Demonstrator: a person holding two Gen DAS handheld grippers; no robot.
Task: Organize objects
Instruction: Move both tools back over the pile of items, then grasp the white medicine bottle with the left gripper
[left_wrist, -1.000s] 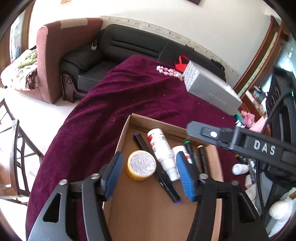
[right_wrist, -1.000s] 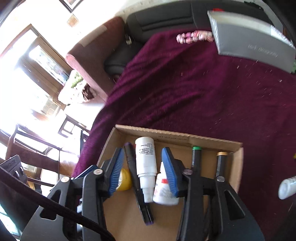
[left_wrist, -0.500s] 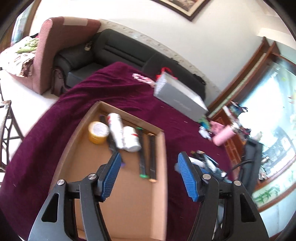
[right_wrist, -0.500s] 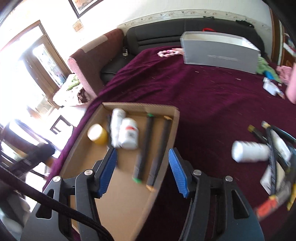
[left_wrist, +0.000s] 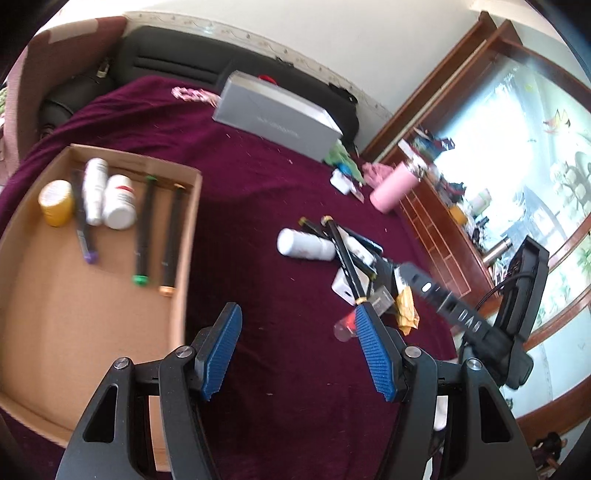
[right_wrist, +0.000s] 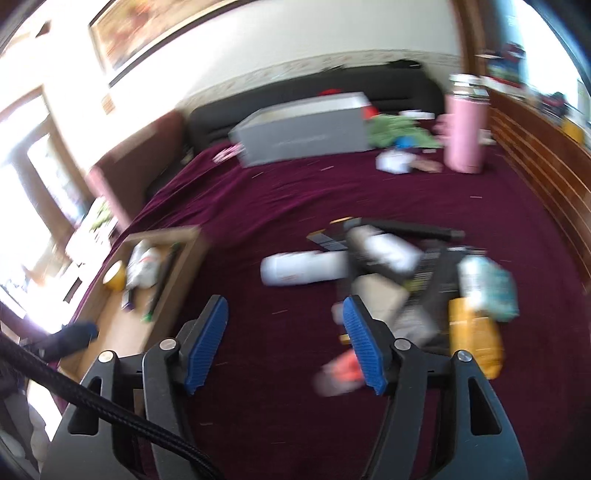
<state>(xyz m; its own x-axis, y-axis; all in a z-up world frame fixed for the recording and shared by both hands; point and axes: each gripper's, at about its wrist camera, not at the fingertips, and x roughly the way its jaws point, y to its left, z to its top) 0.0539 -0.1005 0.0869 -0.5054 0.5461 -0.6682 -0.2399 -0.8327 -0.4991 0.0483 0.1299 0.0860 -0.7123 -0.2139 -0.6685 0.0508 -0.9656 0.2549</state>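
Nearest: left tool, blue pads apart, nothing between them, only maroon cloth beneath. Right tool, jaws opening, likewise empty; its view is motion-blurred.

Surface: draped in maroon cloth.

At 9 o'clock of the left tool: cardboard tray, open-topped. Along its far wall lie a yellow-lidded jar, a purple-tipped pen, a white spray bottle, a white pill bottle, a green-capped marker and an orange-capped marker, side by side. The near half of the tray is bare.

At 1 o'clock: unsorted heap, well apart from the tray. It holds a white bottle on its side, black markers crossed over it, a yellow packet and a small clear vial with a red end just beside the left tool's right pad. Other heap items are too blurred to name.

Farther: pink tumbler upright at 1 o'clock; grey box at 12 o'clock; black sofa beyond it.

Risks, judged: the heap is tangled, so lifting one marker may drag or roll its neighbours; the white bottle and vial, both round and lying flat, could roll off across the cloth if nudged. Two tools reaching the same heap may collide. Fast travel blurs the view and invites a mis-aimed grasp.
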